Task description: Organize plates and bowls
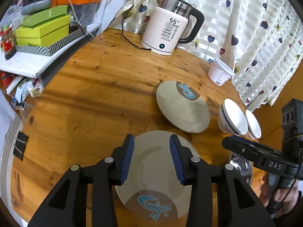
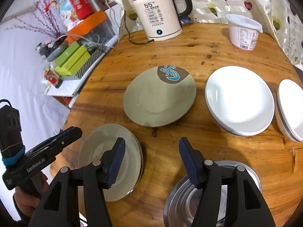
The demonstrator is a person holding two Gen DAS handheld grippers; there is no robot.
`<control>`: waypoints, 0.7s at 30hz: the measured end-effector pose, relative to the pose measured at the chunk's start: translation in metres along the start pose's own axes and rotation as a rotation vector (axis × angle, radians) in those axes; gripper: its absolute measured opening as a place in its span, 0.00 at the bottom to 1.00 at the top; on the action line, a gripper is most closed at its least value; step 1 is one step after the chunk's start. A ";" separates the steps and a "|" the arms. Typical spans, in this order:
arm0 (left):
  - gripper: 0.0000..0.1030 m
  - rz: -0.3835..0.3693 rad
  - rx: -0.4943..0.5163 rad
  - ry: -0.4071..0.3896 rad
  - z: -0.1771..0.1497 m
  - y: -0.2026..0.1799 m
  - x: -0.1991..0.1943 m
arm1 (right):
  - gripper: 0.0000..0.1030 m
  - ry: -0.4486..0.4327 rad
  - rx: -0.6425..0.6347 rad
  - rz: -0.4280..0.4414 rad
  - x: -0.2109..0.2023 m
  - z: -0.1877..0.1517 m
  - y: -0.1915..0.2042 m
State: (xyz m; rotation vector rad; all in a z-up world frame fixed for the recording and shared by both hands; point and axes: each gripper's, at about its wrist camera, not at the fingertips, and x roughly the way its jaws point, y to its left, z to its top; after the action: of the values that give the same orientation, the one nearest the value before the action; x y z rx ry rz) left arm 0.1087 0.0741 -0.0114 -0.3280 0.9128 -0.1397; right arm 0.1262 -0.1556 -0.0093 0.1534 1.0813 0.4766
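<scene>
Two grey-green plates with a brown and blue mark lie on the round wooden table (image 2: 189, 43). One plate (image 2: 160, 96) sits mid-table and also shows in the left wrist view (image 1: 182, 106). The near plate (image 1: 155, 177) lies under my open, empty left gripper (image 1: 151, 147); it also shows in the right wrist view (image 2: 109, 160). Two white bowls with a dark band (image 2: 239, 100) (image 2: 290, 109) stand at the right. A steel bowl (image 2: 212, 198) sits below my open, empty right gripper (image 2: 151, 145).
A white electric kettle (image 2: 159, 13) reading 55 °C and its cord stand at the table's far edge. A white lidded tub (image 2: 243, 33) stands at the far right. Green boxes (image 2: 73, 58) sit on a shelf left of the table. A heart-print curtain (image 1: 255, 28) hangs behind.
</scene>
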 end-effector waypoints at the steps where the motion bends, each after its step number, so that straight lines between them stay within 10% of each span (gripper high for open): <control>1: 0.39 -0.002 0.005 0.003 0.003 -0.001 0.002 | 0.58 -0.001 0.006 -0.004 0.000 0.001 -0.001; 21: 0.39 -0.074 0.073 0.119 0.055 -0.011 0.068 | 0.56 0.033 0.131 -0.056 0.033 0.024 -0.018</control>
State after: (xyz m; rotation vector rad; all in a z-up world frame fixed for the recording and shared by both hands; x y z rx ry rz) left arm 0.1936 0.0580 -0.0280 -0.2881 1.0111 -0.2617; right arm 0.1650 -0.1544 -0.0307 0.2312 1.1467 0.3591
